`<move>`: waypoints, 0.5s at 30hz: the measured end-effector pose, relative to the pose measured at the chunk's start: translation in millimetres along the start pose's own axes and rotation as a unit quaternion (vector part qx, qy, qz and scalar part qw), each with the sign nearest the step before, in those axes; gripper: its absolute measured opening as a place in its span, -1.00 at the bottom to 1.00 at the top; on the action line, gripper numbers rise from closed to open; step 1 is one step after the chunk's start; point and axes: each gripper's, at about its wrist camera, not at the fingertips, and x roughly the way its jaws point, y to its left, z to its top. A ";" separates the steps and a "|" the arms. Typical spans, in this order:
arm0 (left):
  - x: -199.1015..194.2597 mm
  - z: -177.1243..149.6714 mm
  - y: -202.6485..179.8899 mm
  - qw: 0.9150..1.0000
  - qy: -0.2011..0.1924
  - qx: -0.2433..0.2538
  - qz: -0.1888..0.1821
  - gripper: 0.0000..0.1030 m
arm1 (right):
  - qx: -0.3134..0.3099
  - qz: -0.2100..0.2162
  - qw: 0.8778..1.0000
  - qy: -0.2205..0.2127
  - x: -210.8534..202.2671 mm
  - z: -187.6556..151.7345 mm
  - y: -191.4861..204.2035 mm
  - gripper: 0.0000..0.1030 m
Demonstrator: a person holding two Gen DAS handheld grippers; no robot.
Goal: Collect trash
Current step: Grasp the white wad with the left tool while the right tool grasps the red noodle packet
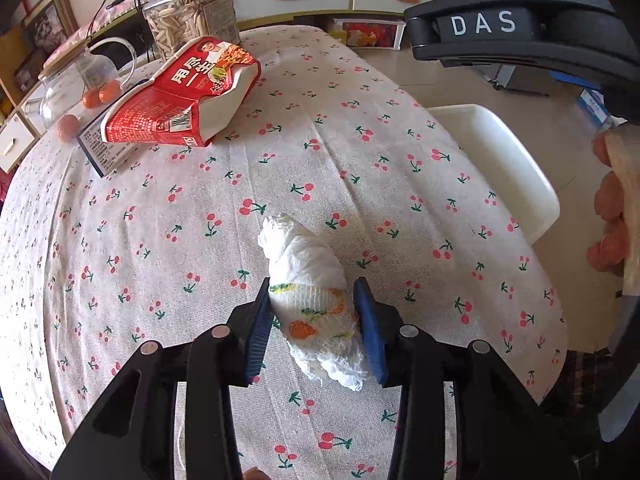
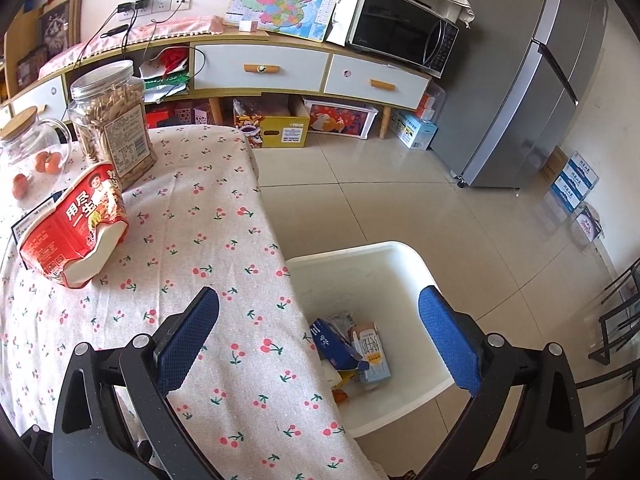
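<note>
On the cloth: my left gripper pinches the crumpled tissue.
Left view only: tissue, my right hand.
Right view only: white bin beside table, cartons inside.
Right gripper: wide, empty, angled down.

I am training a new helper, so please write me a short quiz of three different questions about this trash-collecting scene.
1. True or false: the white bin beside the table already holds trash.
2. What lies between the left gripper jaws?
A. the red snack package
B. the crumpled paper towel
C. an orange
3. Fill in: the right gripper is ____.

Key: 1 true; 2 B; 3 open and empty.
</note>
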 end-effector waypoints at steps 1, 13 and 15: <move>-1.2 -0.6 5.5 1.000 -0.001 -0.004 0.002 -0.22 | 0.000 0.004 1.000 0.001 0.6 0.8 4.1 0.86; -7.5 -8.0 88.0 0.995 -0.011 -0.077 0.063 -0.22 | 0.053 0.139 0.987 0.068 19.2 10.5 67.1 0.86; -9.2 -8.8 99.4 0.994 -0.013 -0.089 0.069 -0.22 | 0.073 0.168 0.979 0.086 25.0 12.5 79.5 0.86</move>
